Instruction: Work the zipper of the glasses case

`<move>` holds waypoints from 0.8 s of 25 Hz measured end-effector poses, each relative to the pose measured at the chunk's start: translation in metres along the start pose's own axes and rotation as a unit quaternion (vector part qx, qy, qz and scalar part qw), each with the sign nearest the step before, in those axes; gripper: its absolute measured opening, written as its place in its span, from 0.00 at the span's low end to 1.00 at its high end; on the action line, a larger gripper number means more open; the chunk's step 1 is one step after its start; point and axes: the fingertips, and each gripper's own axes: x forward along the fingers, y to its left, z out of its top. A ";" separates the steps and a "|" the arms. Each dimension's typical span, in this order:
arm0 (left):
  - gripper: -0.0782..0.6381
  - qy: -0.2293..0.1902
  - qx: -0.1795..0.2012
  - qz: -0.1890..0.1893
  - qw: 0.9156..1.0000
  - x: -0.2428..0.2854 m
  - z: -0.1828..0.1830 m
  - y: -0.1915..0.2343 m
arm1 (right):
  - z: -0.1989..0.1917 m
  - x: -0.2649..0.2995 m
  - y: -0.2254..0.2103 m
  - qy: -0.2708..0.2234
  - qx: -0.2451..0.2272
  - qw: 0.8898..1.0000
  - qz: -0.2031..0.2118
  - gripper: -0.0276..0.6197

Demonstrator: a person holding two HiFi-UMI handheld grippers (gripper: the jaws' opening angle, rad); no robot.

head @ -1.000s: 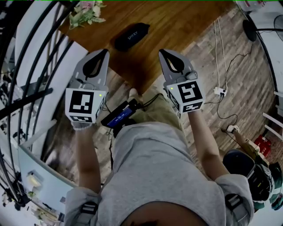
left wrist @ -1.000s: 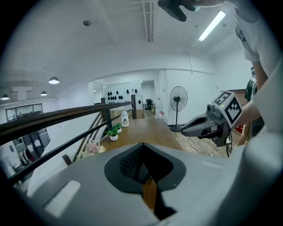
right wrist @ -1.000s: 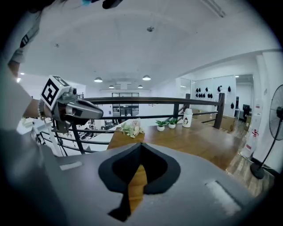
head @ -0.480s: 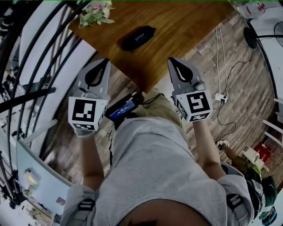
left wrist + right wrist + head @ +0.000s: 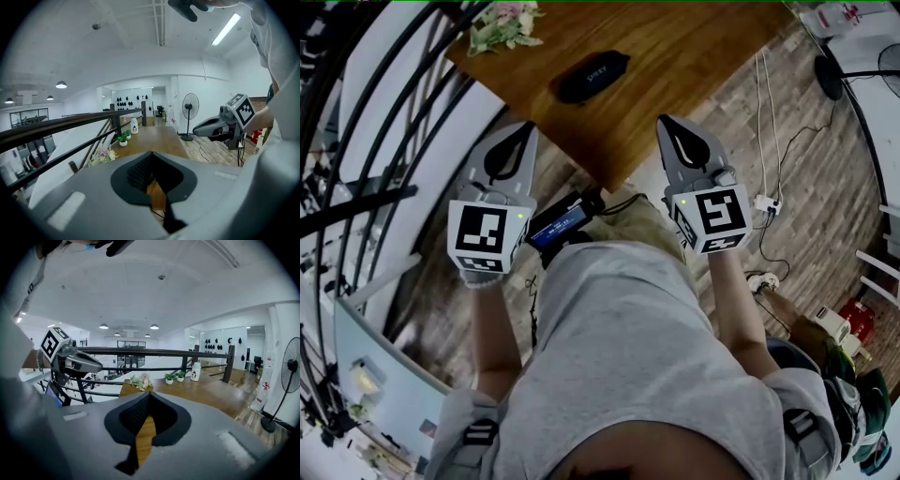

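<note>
Over the near edge of the table (image 5: pixel 703 56), head view: glasses case (image 5: pixel 593 75) lies flat on the wood, well ahead of both grippers and about midway between them from side to side. Its long axis runs crosswise to the person, with the right end angled a little farther away. Zipper and pull are too small to make out. Left gripper (image 5: pixel 521 131) and right gripper (image 5: pixel 669 127) are level with each other and point forward, well apart from the case. Neither looks clearly nearer. A bunch of flowers (image 5: pixel 502 23) sits at the far left corner, clear of the case.

Left gripper view: jaws are pressed together with nothing between them, and only table wood shows through the gap behind the tips. The camera looks out over the table top, and the case is not visible, probably hidden below the gripper body. The right gripper shows off to the side, tips also together.

Right gripper view: jaws are closed on themselves and empty. Flowers, two small potted plants (image 5: pixel 174 377) and a white bottle (image 5: pixel 195 371) stand along the far edge. No case is in sight.

Judgement: reach not begun. Both grippers must go forward and down. One should pin an end of the case while the other finds the pull along the long axis.
</note>
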 end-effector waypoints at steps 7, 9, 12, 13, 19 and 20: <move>0.13 -0.001 -0.002 -0.006 1.000 0.003 0.000 -0.001 | 0.004 0.004 0.003 -0.001 0.002 1.000 0.005 0.04; 0.13 -0.003 -0.003 -0.006 1.000 0.004 0.001 -0.002 | 0.005 0.004 0.003 -0.003 0.001 1.000 0.004 0.04; 0.13 -0.004 -0.002 -0.006 1.000 0.005 0.000 -0.002 | 0.005 0.005 0.004 -0.004 -0.001 1.000 0.002 0.05; 0.13 -0.004 -0.002 -0.007 1.000 0.005 0.001 -0.003 | 0.006 0.005 0.003 -0.005 -0.001 1.000 0.001 0.04; 0.13 -0.004 -0.002 -0.011 1.000 0.005 0.001 -0.006 | 0.006 0.003 0.005 -0.003 0.001 1.000 0.000 0.04; 0.13 -0.003 -0.003 -0.012 1.000 0.005 0.001 -0.006 | 0.005 0.003 0.005 -0.003 0.003 1.000 0.000 0.05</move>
